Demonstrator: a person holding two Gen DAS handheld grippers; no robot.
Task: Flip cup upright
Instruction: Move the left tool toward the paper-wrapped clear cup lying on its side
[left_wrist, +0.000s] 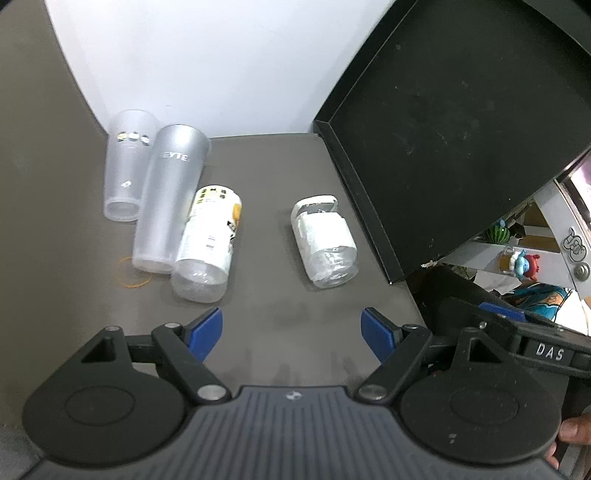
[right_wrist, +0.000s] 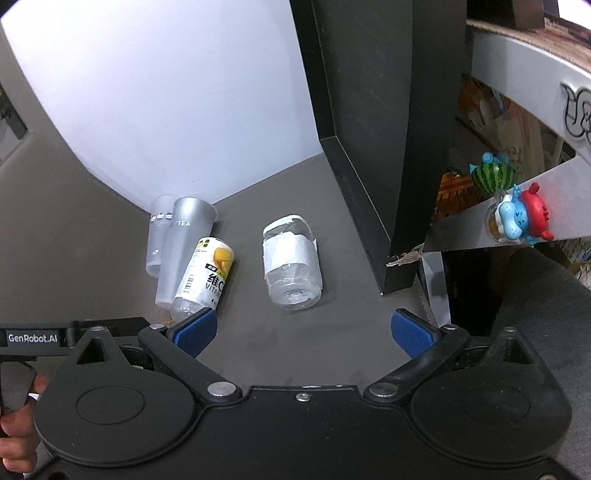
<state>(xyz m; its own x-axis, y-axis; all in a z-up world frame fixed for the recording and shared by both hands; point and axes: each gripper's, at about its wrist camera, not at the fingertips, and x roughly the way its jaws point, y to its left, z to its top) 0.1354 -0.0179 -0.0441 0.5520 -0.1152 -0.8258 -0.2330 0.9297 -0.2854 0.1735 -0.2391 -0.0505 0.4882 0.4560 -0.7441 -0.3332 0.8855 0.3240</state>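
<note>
The grey table (left_wrist: 280, 332) runs out ahead of both grippers to a white wall (left_wrist: 207, 62), with a large black box (left_wrist: 454, 122) standing ahead and to the right of the fingers in each view.

The left gripper (left_wrist: 291, 334) hangs above the table with its blue pads spread wide and nothing between them. The right gripper (right_wrist: 303, 332) hovers likewise, jaws released and empty.

Ahead and to the left of the left gripper lie two frosted cups on their sides. The taller frosted cup (left_wrist: 168, 199) has its long axis running away from the gripper, closed base toward the camera and wide mouth toward the wall. The shorter frosted cup (left_wrist: 127, 171) lies just beside it on the far left, parallel, base also nearer. Both are well apart from the fingers.

A labelled bottle (left_wrist: 207, 243) lies against the taller cup's right side, its clear base pointing at the left pad. From the right wrist its near end sits close by that gripper's left pad (right_wrist: 194, 334).

A clear jar with a white label (left_wrist: 325, 240) lies alone, almost straight ahead of both grippers, bottom toward the cameras.
</note>
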